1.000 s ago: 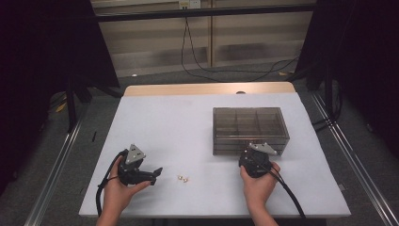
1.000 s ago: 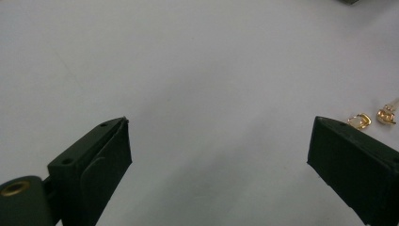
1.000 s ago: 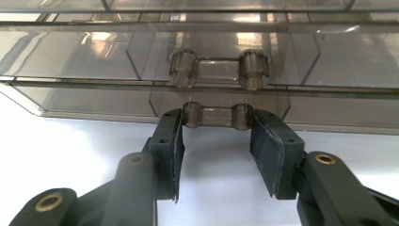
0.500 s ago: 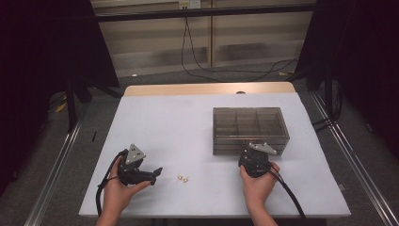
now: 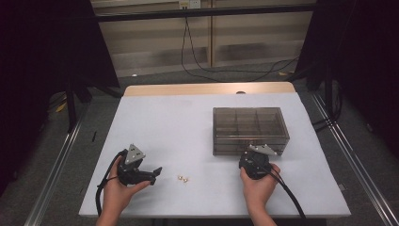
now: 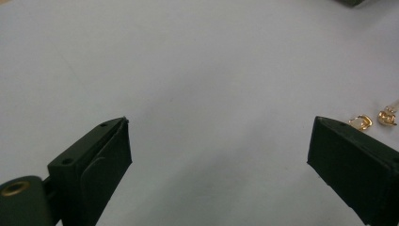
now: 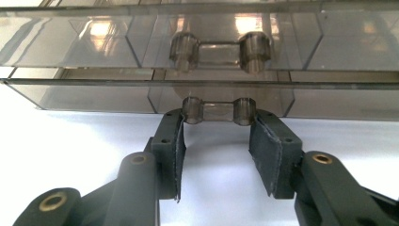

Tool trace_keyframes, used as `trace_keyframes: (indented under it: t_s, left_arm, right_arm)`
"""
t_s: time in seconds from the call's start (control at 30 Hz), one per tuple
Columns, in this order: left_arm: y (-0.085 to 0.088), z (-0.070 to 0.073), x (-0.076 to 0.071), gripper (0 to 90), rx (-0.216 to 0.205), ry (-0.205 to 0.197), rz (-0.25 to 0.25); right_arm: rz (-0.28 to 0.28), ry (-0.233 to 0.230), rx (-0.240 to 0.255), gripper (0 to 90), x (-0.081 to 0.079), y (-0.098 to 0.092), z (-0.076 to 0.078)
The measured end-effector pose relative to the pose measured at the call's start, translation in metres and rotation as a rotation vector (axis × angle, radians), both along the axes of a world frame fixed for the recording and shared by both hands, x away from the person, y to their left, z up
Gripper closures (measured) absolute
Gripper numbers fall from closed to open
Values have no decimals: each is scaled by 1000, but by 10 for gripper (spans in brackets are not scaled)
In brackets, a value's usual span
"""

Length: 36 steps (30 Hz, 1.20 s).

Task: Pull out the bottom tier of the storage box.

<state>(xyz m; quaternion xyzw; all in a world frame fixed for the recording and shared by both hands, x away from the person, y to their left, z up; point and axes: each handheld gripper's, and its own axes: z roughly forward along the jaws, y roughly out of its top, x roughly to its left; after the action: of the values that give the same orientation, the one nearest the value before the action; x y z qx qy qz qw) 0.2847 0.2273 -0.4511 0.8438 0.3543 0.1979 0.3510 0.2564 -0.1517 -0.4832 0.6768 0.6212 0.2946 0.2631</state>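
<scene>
White table [image 5: 164, 122], dark room, cables on floor at 12 o'clock. Right gripper [image 7: 217, 123] clamps lower handle [image 7: 218, 111] of smoked drawer box [image 5: 249, 129]. Left gripper [image 6: 219, 141] wide, empty; gold earrings [image 5: 183, 178] at 3 o'clock.

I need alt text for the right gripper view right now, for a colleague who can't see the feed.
The right gripper has its two black jaws closed on the lower drawer handle of a smoky transparent drawer box. A second, matching upper handle sits directly above, and the white table lies below.
</scene>
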Motion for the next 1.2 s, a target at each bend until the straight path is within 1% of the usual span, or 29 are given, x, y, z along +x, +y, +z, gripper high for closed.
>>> trace_keyframes:
  t_s: [0.13,0.2,0.23,0.3,0.33,0.4,0.43,0.47,0.5,0.53,0.6,0.63,0.67,0.7,0.77,0.8,0.83,0.87,0.93,0.97,1.0,1.03,1.07,1.1,1.13,1.17,1.2]
  left_arm:
    - [-1,0,0,64,-2,4,-2]
    - [-2,0,0,64,5,4,-7]
    - [-3,-1,0,64,-2,6,-4]
    - [-5,0,-1,64,9,7,-14]
    - [-6,0,-1,64,8,9,-14]
    - [-8,0,-1,64,-1,14,-16]
    - [-9,0,-2,64,2,16,-17]
    - [-10,0,-2,64,-5,19,-19]
    - [-10,0,-2,64,-5,19,-19]
    - [-13,0,-3,64,-11,23,-24]
    - [-14,1,-4,64,-11,30,-28]
    - [-16,1,-4,63,-16,29,-30]
    - [-17,2,-5,63,-8,33,-34]
    - [-21,2,-6,63,-19,37,-32]
    - [-23,2,-6,63,-18,39,-38]
    - [-27,2,-7,63,-25,45,-38]
    - [-27,2,-7,63,-25,45,-38]
    - [-31,4,-8,63,-27,43,-44]
    - [-34,4,-8,63,-26,47,-48]
    - [-39,5,-9,63,-42,52,-44]
    - [-39,5,-9,63,-42,52,-44]
    - [-46,6,-9,63,-40,55,-54]
    - [-46,6,-9,63,-40,55,-54]
    - [-49,5,-10,63,-33,58,-57]
    - [-52,4,-10,63,-39,66,-62]
    - [-58,4,-11,63,-33,73,-75]
    - [-58,4,-11,63,-33,73,-75]
  right_arm:
    - [6,-6,3,563,-4,-1,0]
    - [7,-12,2,562,-6,-1,-1]
    - [12,-16,2,562,-8,-1,-1]
    - [16,-18,2,560,-10,-2,-1]
    - [21,-18,3,558,-11,-2,-1]
    - [31,-24,-4,529,-12,-3,-2]
    - [37,-25,-6,515,-13,-4,-3]
    - [45,-26,-9,498,-13,-4,-2]
    - [45,-26,-9,498,-13,-4,-2]
    - [59,-21,-11,450,-15,-6,-3]
    - [65,-21,-6,432,-15,-7,-3]
    - [71,-20,-6,415,-16,-9,-2]
    - [76,-20,-10,396,-17,-11,-2]
    - [82,-19,-9,390,-19,-15,-2]
    - [84,-23,-13,385,-20,-17,-2]
    - [88,-26,-15,378,-22,-23,-2]
    - [88,-26,-15,378,-22,-23,-2]
    - [92,-29,-9,375,-24,-29,-1]
    - [98,-27,-12,365,-26,-34,1]
    - [98,-27,-14,358,-26,-37,2]
    - [98,-27,-14,358,-26,-37,2]
    - [99,-36,-14,357,-28,-43,4]
    - [99,-38,-11,355,-29,-46,6]
    - [99,-38,-11,355,-29,-46,6]
    - [100,-43,-1,356,-30,-53,8]
    - [102,-40,1,355,-31,-55,9]
    - [102,-40,1,355,-31,-55,9]
